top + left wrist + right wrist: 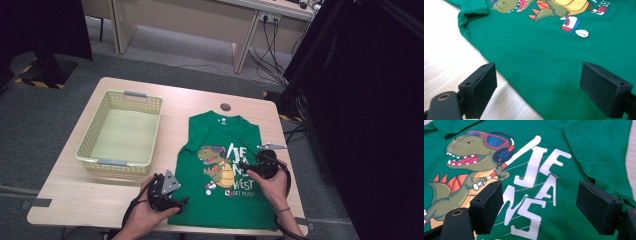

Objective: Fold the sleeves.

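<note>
My left hand-held gripper (176, 202) hovers over the lower left hem of the 1 green cotton T-shirt (225, 200), its 2 black block-shaped jaws standing wide with nothing between them; in the left gripper view one jaw hangs over bare wood and the other over green cloth. My right hand-held gripper (243, 165) sits over the shirt's chest print, jaws also spread wide and gripping nothing, with the silver lettering (534, 192) showing through the gap.

The T-shirt lies flat, front up, on the right half of the pale wood-grain counter (70, 195), collar away from me and its hem near my edge. Its print shows 1 cartoon dinosaur (216, 165) in red sunglasses and headphones, plus 1 small white baseball (582, 33). The left sleeve (472, 11) is folded in on itself, making a soft rumpled ridge.

To the left, well apart from the shirt, stands 1 rectangular pale yellow-green plastic basket (86, 145) with perforated walls and 2 grey handles. Nothing lies between basket and shirt. 1 round grey cap (225, 107) sits in the counter just beyond the collar.
</note>
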`<state>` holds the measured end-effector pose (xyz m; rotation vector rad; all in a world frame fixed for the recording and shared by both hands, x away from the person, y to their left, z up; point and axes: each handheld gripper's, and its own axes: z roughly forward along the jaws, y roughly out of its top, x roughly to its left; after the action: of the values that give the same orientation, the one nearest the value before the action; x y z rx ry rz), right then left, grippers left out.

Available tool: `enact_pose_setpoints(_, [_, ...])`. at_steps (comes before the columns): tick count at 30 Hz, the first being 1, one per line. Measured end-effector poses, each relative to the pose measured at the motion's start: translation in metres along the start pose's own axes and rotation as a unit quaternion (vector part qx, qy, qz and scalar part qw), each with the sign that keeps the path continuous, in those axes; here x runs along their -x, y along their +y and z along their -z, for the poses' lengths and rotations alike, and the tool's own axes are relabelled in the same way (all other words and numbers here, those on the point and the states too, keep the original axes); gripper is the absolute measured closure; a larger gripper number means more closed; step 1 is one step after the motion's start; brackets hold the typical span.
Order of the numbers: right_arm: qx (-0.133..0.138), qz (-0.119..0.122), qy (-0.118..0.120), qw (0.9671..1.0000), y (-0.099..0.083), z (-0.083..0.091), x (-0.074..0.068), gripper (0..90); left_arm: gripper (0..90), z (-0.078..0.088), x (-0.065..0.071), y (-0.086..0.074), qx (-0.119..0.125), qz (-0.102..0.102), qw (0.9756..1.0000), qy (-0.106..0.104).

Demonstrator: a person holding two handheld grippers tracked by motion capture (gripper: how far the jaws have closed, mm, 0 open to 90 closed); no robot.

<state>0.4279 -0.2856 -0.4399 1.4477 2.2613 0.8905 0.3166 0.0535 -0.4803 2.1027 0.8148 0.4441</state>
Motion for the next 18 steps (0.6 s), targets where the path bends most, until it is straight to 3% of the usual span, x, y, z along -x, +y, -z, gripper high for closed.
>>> enact_pose_setpoints(18, [0.007,-0.018,-0.010,0.9998,-0.0012,0.0061,0.0085,19.6,13.4,-0.0006,-0.0001,0.0001,-0.001,0.002,1.0000,0.000])
